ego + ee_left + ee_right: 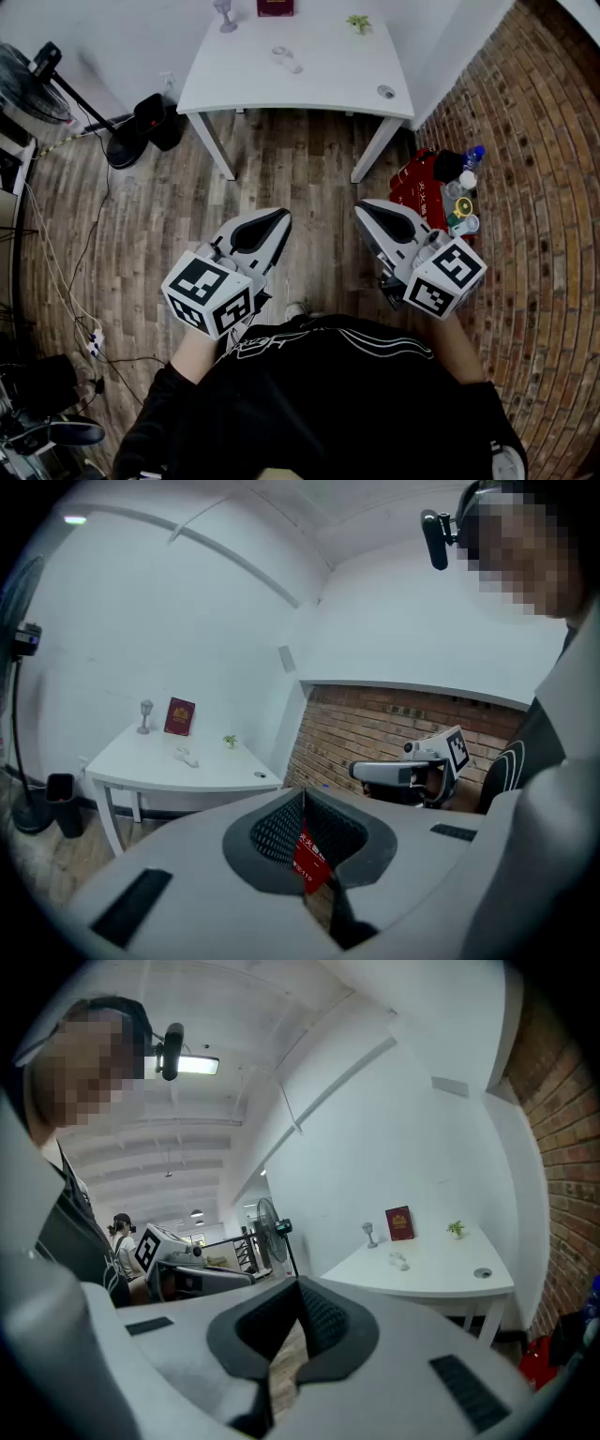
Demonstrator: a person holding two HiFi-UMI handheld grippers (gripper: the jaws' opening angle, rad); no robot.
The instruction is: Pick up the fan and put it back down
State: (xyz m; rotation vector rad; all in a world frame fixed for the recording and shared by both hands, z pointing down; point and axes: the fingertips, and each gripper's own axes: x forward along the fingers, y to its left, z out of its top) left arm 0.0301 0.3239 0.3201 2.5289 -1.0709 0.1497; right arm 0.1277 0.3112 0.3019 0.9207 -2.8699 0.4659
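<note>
Left gripper (281,220) and right gripper (364,210) are closed and empty, pickup not begun; next they must reach the distant fan (23,82).

Head view: fan (28,89) cage clipped by the left edge. Red booklet (275,7) at the tabletop (328,80) far edge cut off by the top edge. Small clear item (286,59) mid-tabletop, too small to ID. Left gripper view: red box (309,860) mostly hidden behind the left hand-held gripper (302,797).
</note>
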